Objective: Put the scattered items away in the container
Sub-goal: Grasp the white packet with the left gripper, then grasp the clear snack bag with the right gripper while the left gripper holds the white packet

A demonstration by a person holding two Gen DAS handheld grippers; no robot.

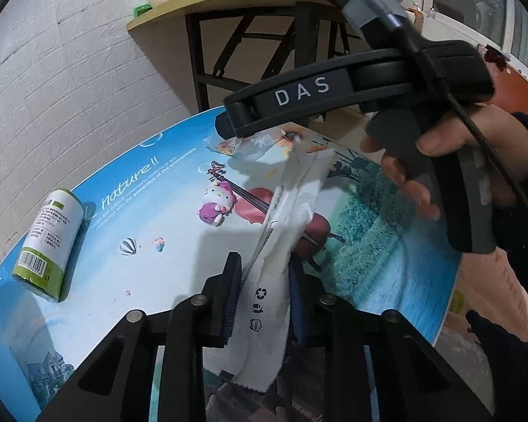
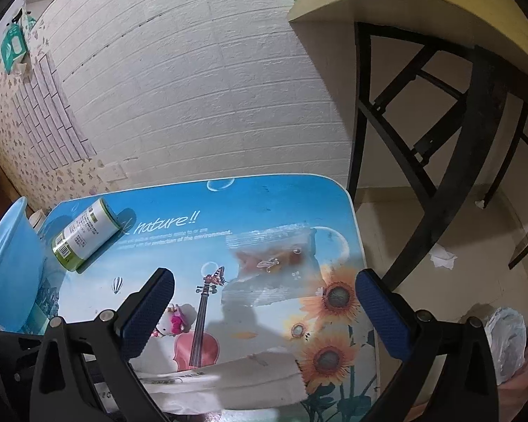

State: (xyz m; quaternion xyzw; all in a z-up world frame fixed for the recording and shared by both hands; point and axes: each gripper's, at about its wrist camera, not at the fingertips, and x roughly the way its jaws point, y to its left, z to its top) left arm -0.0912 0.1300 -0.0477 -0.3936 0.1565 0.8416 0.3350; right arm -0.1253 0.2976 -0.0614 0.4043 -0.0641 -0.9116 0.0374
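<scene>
Left tool pinches white packet; right tool gapes.

1 small table w/ a blue sky pic on top. 1 green-and-white can lies on its side near the table's far left corner. 1 little kitty toy sits about mid-table. 1 clear bag w/ orange bits lies near the right edge. 1 white wrapper is up off the table. 1 blue bowl is at the left edge. 2 grippers: left gripper, right gripper. 1 bigger table w/ black legs is past the far right corner.
</scene>
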